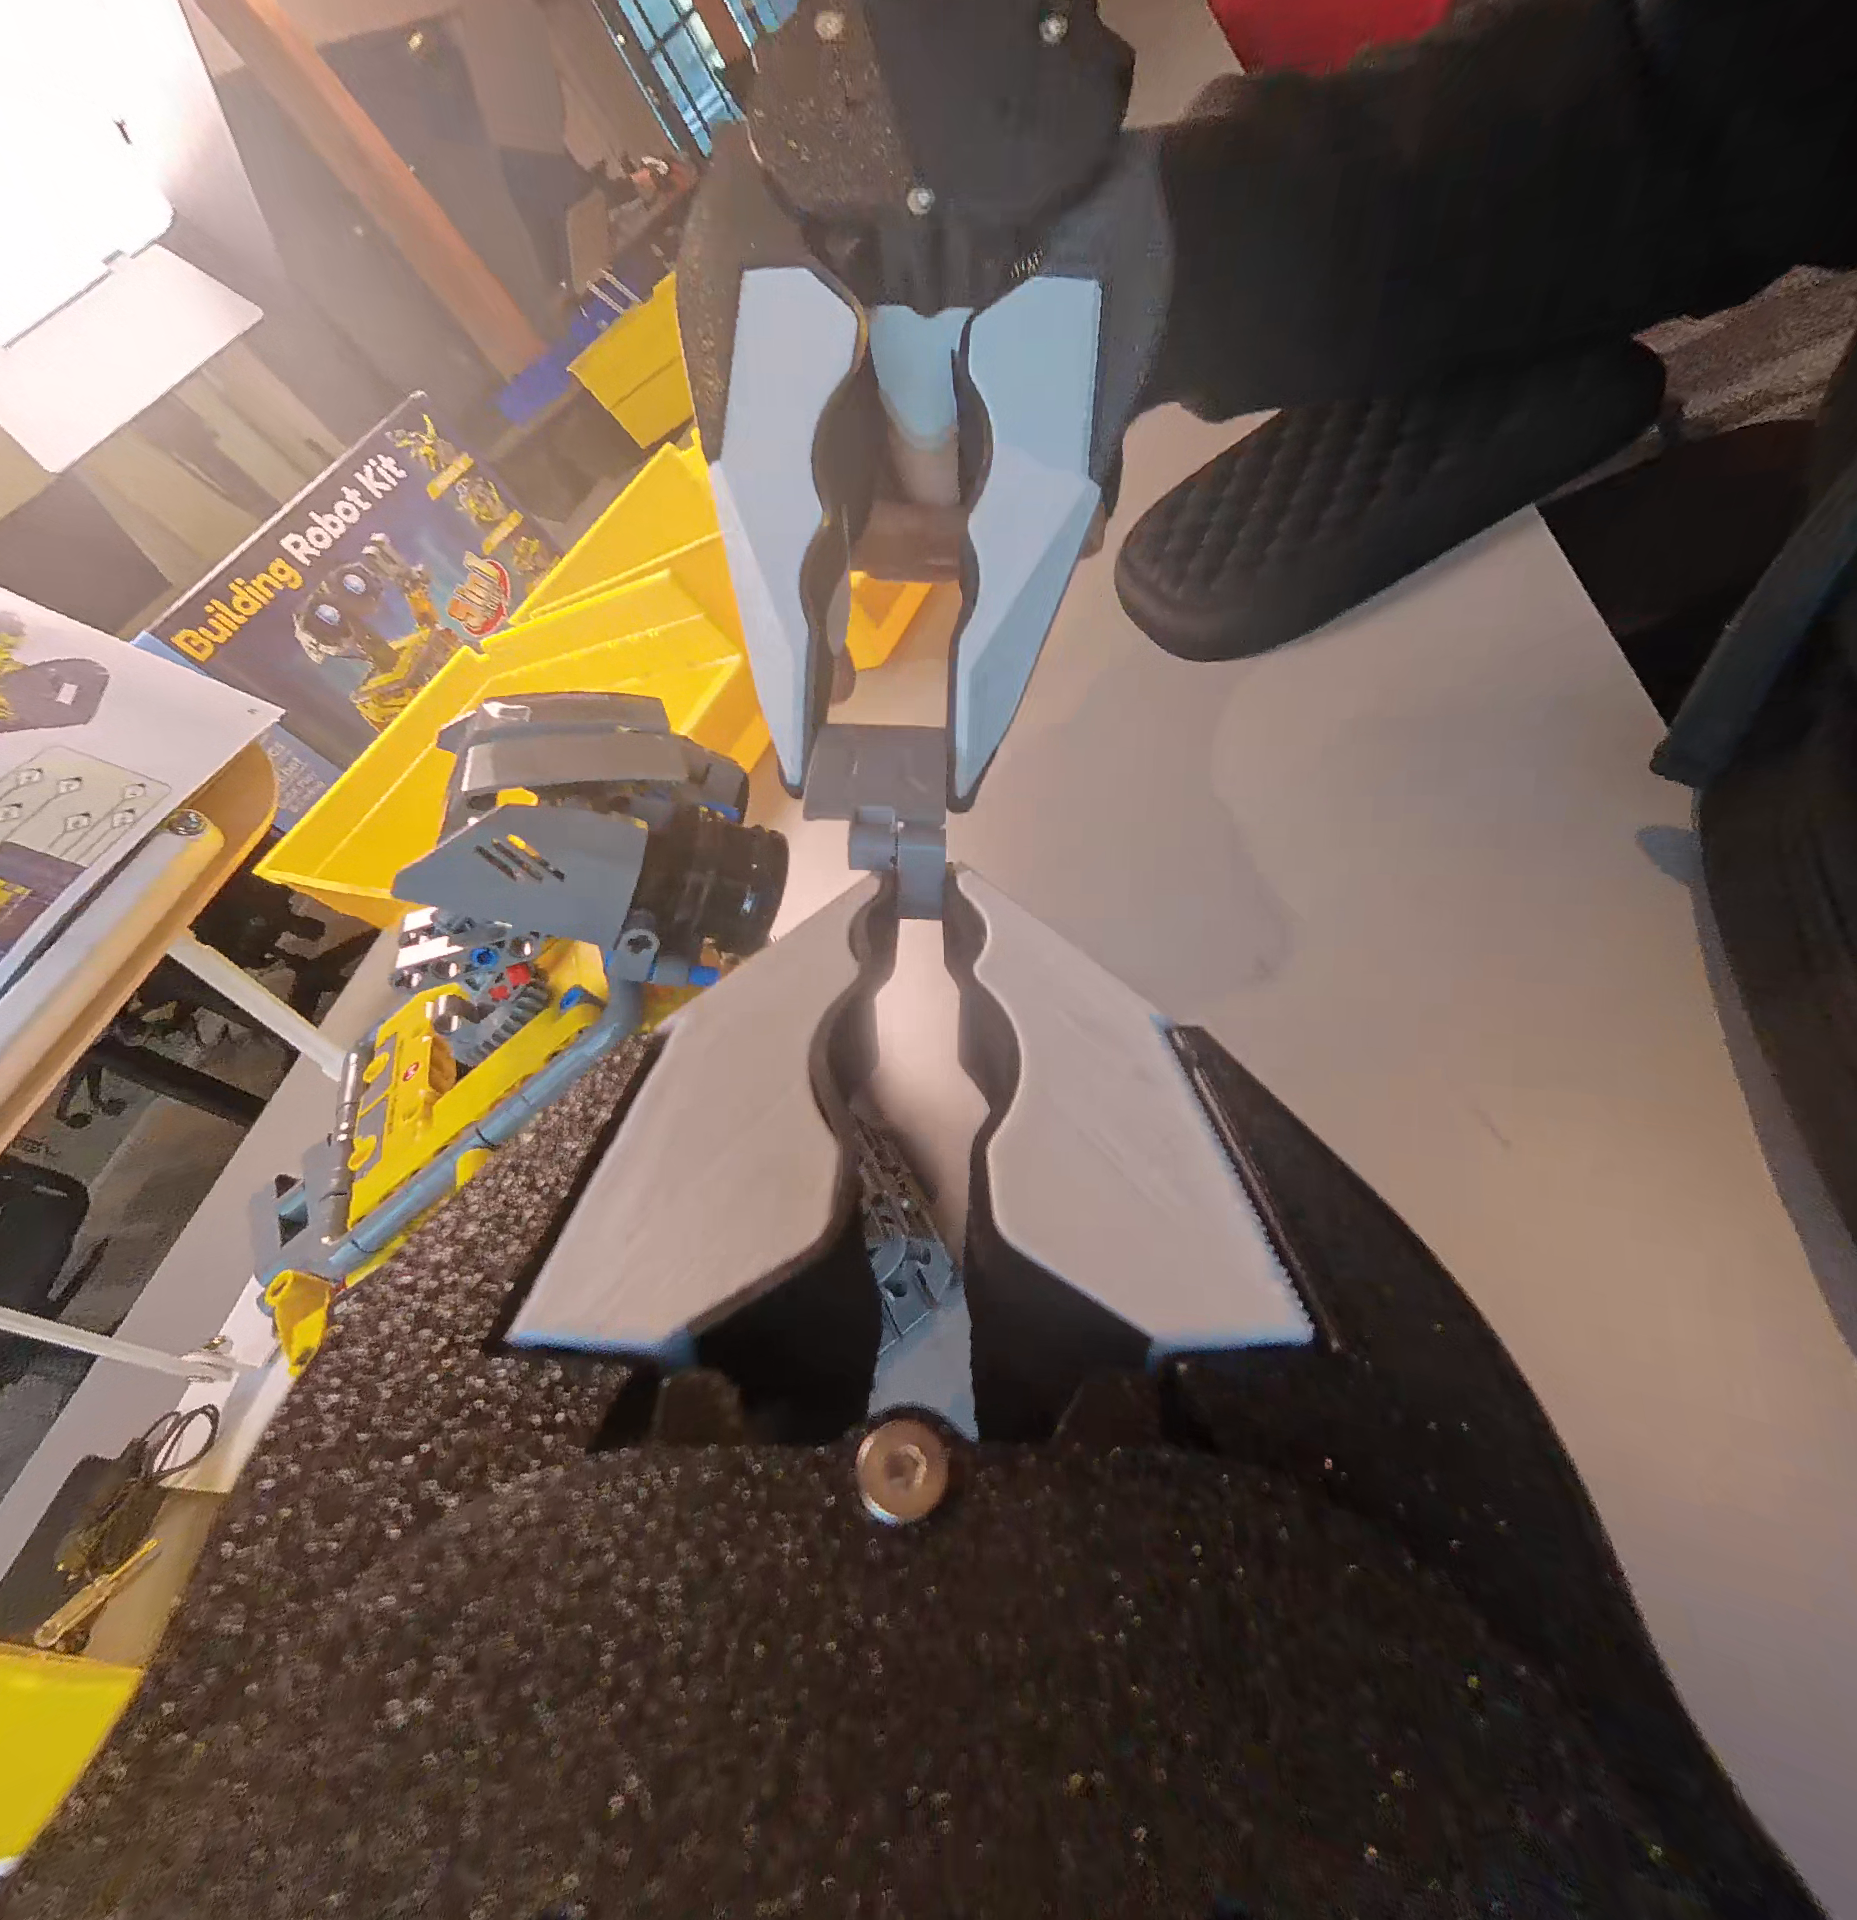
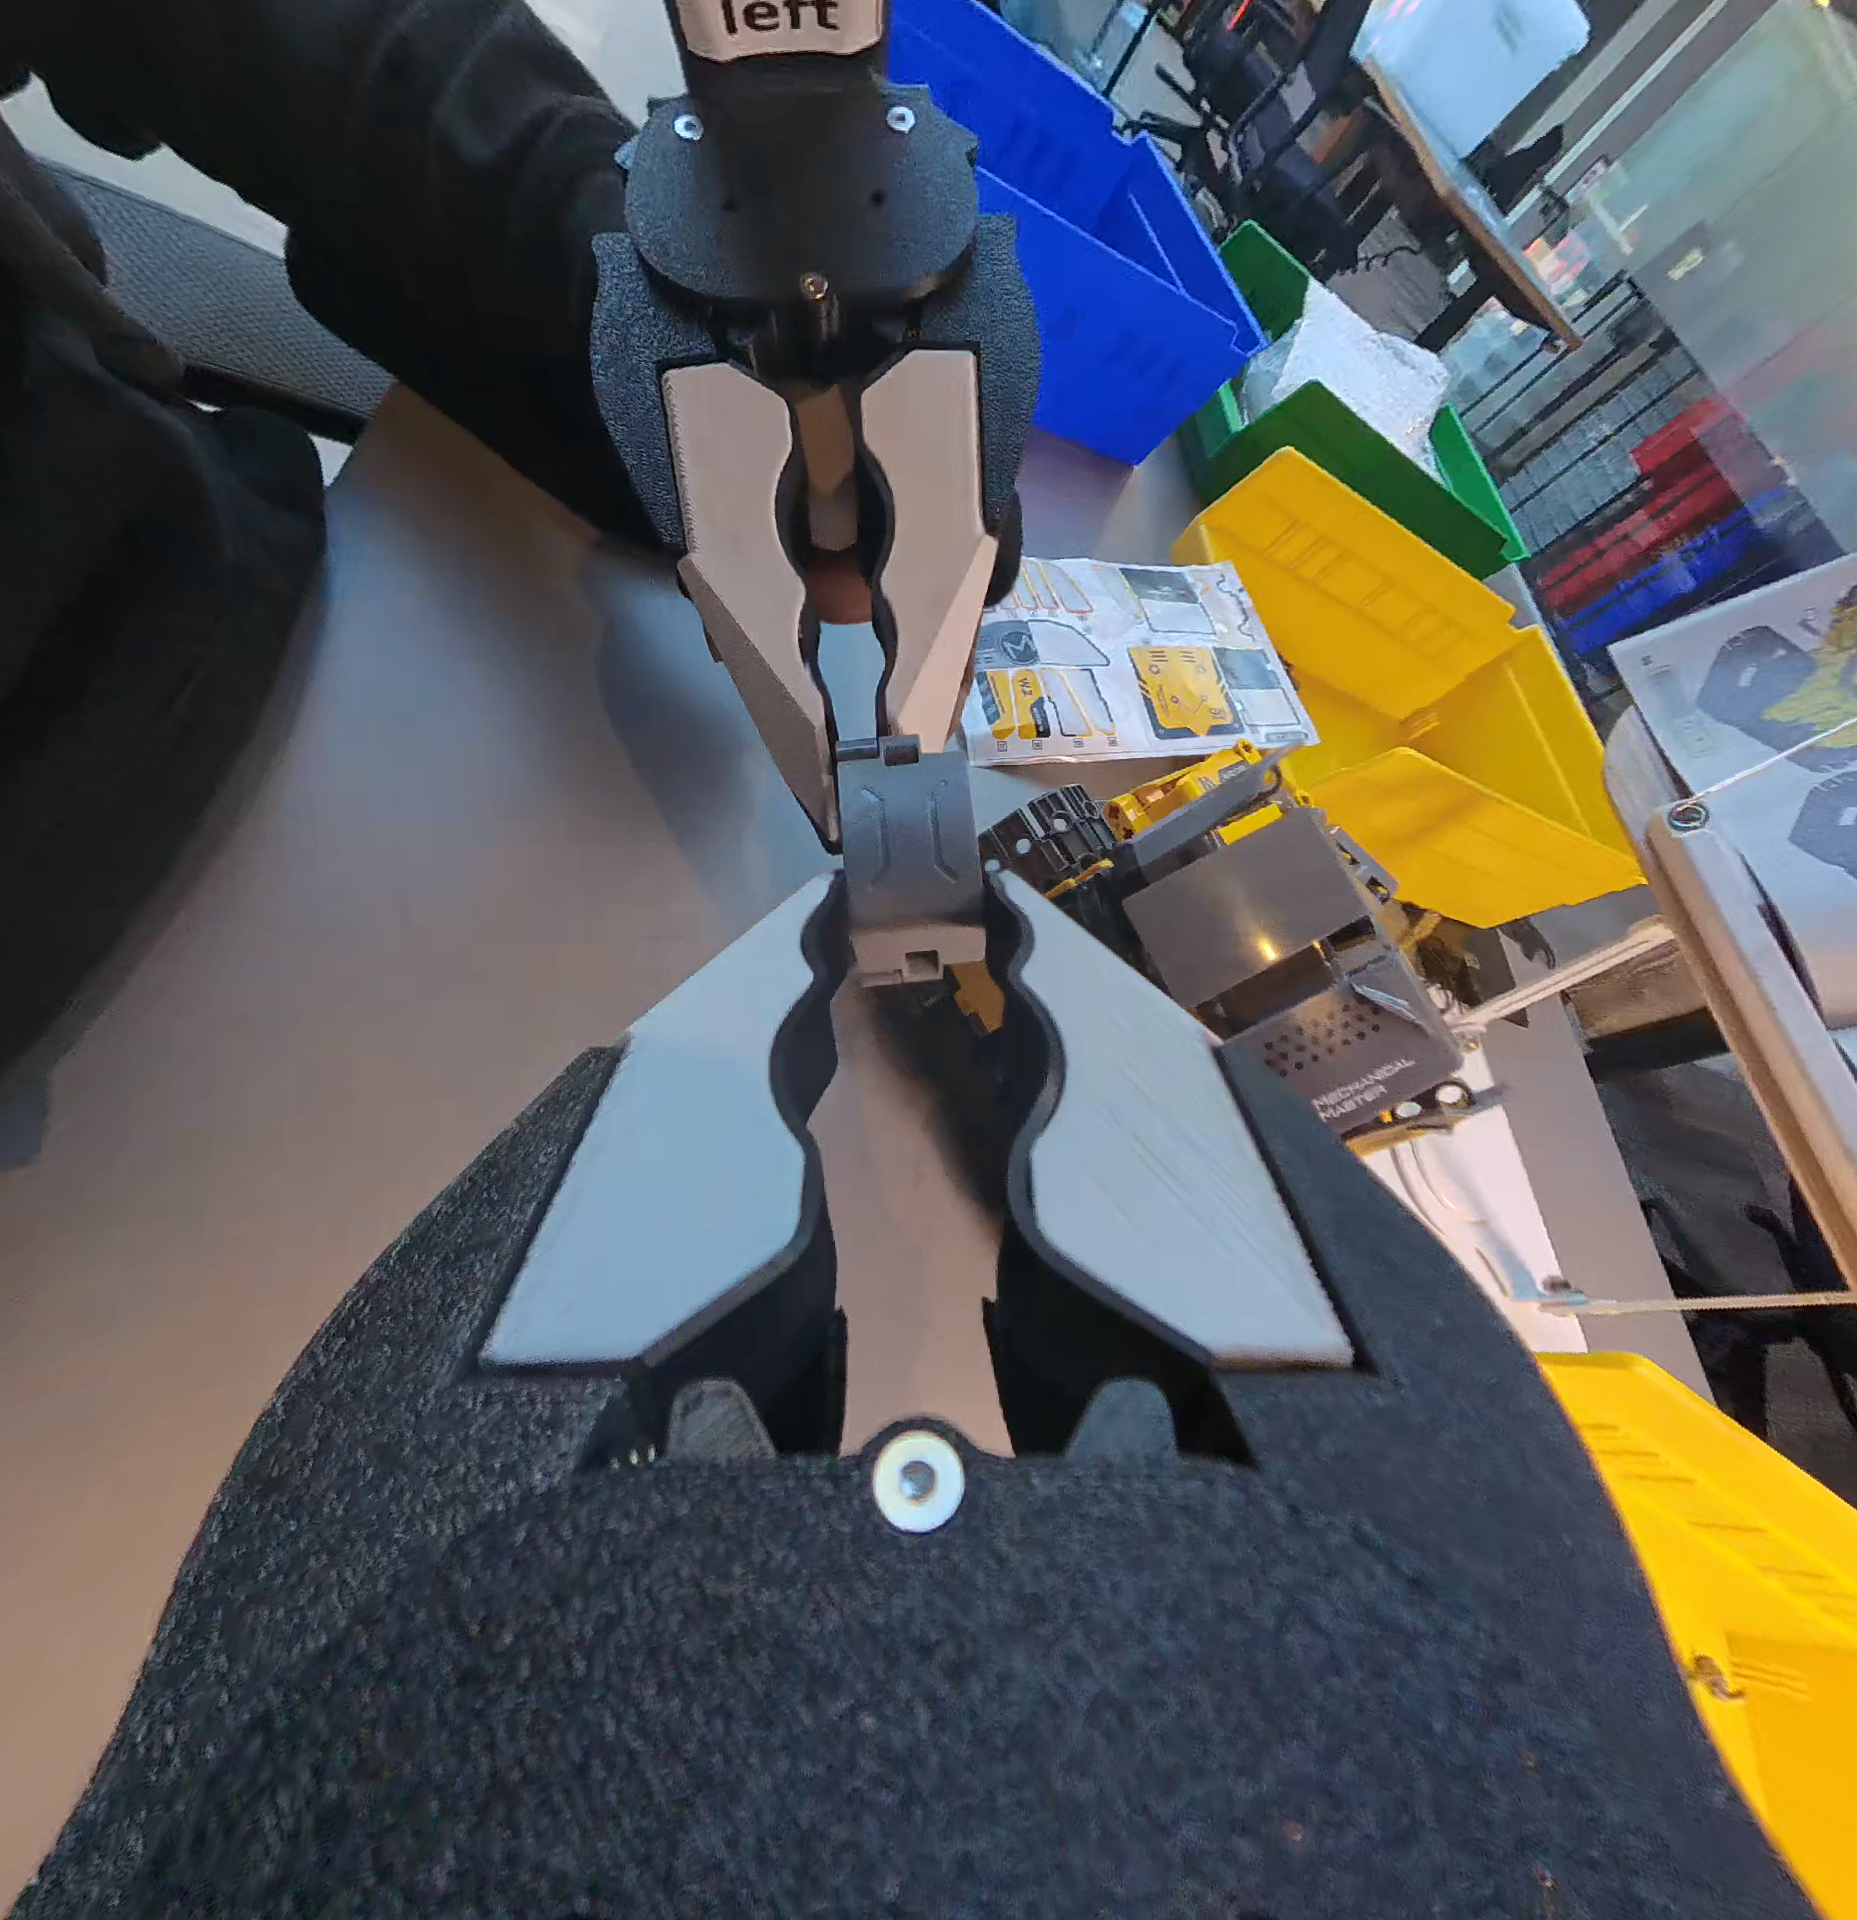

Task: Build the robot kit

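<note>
Grey table [image 1: 1319, 935], bins behind. Grey part [image 1: 882, 800] pinched from both ends, mid-air between tips. Left gripper [image 1: 908, 883] nearly closed on part's hinge knuckle; right gripper [image 2: 908, 883] closed on part's flat panel. Toy model [image 1: 550, 914] just left of left gripper, on table. Yellow bins [image 2: 1423, 707] beyond model; sticker sheet [image 2: 1132, 665] nr right gripper, far right side.

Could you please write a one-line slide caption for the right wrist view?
Both grippers, right and left, pinch one small grey piece above the table.
</note>
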